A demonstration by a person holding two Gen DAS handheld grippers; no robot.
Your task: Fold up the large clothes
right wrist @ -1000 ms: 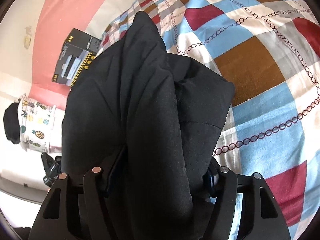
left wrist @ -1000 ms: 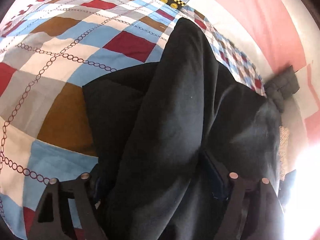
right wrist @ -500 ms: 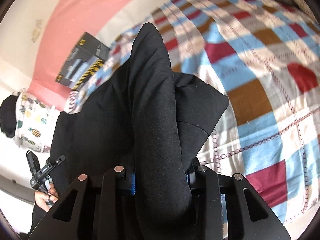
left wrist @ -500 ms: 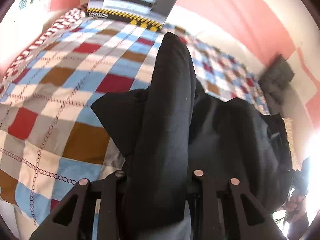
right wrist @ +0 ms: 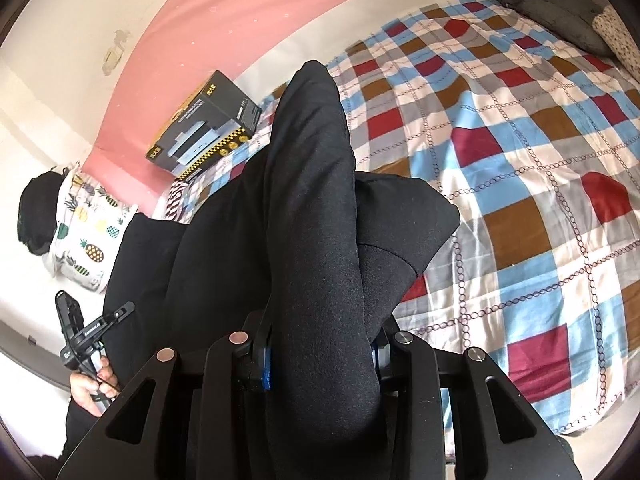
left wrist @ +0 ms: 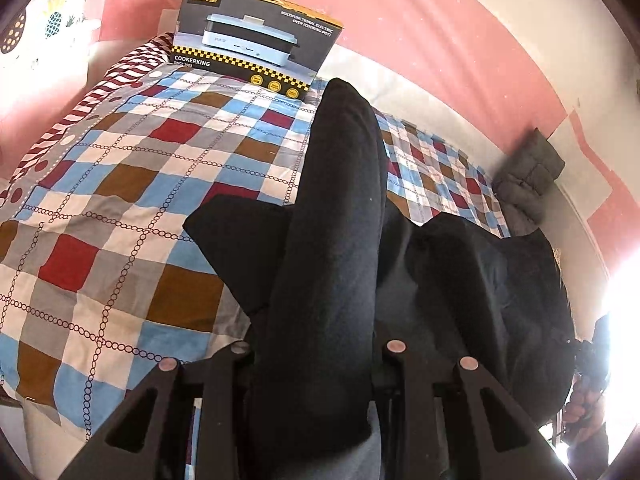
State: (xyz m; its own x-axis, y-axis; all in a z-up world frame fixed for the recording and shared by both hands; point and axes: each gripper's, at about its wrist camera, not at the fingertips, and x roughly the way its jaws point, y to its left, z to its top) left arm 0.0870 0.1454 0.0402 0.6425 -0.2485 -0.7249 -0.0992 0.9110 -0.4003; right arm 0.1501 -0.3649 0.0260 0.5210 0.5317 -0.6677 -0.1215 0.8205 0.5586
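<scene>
A large black garment (left wrist: 332, 248) hangs lifted above a bed with a checked quilt (left wrist: 120, 208). My left gripper (left wrist: 316, 364) is shut on a thick fold of it, which rises between the fingers. My right gripper (right wrist: 320, 348) is shut on another fold of the same black garment (right wrist: 312, 216). The rest of the cloth sags between the two grippers. The other gripper and the hand holding it show at the left edge of the right wrist view (right wrist: 86, 332).
A black and yellow cooker box (left wrist: 256, 48) stands at the head of the bed by the pink wall. A grey cushion (left wrist: 528, 172) lies at the far right corner. A pineapple-print pillow (right wrist: 88, 224) lies off the bed's left side.
Both grippers have closed on the garment and risen with it. The views have tilted up, so the box, wall and more of the quilt show now.
</scene>
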